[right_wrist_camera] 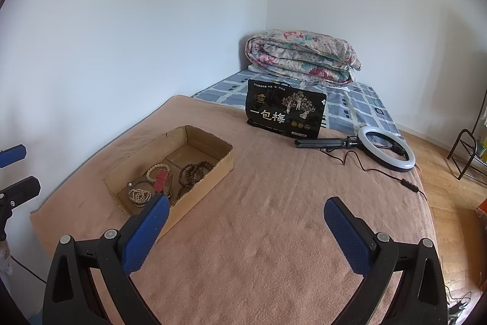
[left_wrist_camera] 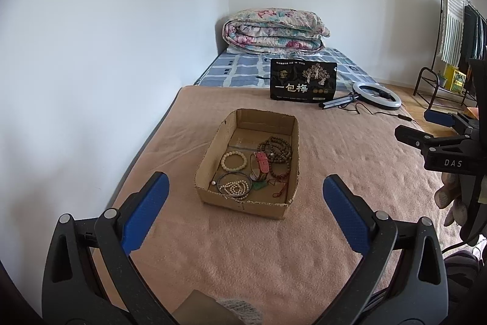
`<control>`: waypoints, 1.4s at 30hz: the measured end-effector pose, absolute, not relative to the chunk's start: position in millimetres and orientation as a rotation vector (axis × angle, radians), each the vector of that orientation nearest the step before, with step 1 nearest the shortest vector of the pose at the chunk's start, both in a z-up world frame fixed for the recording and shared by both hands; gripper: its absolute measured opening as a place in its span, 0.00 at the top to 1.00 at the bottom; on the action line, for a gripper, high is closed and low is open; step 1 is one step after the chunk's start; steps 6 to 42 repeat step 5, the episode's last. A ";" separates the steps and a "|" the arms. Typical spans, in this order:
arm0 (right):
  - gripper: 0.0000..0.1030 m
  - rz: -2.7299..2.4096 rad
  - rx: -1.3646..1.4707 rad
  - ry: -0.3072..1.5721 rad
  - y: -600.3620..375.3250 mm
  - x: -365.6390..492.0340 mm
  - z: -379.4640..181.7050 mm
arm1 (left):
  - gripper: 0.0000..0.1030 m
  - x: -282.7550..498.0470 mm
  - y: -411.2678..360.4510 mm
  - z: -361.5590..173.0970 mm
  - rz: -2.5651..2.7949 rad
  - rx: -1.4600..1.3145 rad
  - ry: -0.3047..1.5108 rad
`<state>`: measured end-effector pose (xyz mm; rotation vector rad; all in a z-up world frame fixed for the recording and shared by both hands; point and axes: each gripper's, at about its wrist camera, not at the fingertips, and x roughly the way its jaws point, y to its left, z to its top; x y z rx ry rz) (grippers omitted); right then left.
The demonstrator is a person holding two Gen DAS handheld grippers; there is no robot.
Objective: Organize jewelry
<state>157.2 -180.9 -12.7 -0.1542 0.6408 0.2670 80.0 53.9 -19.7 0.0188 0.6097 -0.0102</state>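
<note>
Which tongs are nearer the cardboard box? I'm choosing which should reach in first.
Left, probably. The left tongs hang open facing the cardboard box, just short of its near wall. The right tongs are open too, off to the box's right over the blanket.

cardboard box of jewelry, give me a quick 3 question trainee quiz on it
1. True or false: the open brown cardboard box stands on the pink blanket.
2. Which lies nearest the box's far end: A cream bead bracelet, B dark brown wooden bead string, C pink watch strap?
3. Fill in: both the left hand-held gripper and the right hand-held gripper are ____ and hold nothing.

Key: 1 true; 2 B; 3 open
</note>
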 end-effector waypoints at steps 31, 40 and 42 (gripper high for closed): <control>0.00 0.255 -0.143 0.644 -188.8 156.5 -13.5 | 0.00 77.7 55.9 -19.2 0.003 0.020 0.597; 0.00 0.255 -0.143 0.644 -188.8 156.5 -13.5 | 0.00 77.7 55.9 -19.2 0.003 0.020 0.597; 0.00 0.255 -0.143 0.644 -188.8 156.5 -13.5 | 0.00 77.7 55.9 -19.2 0.003 0.020 0.597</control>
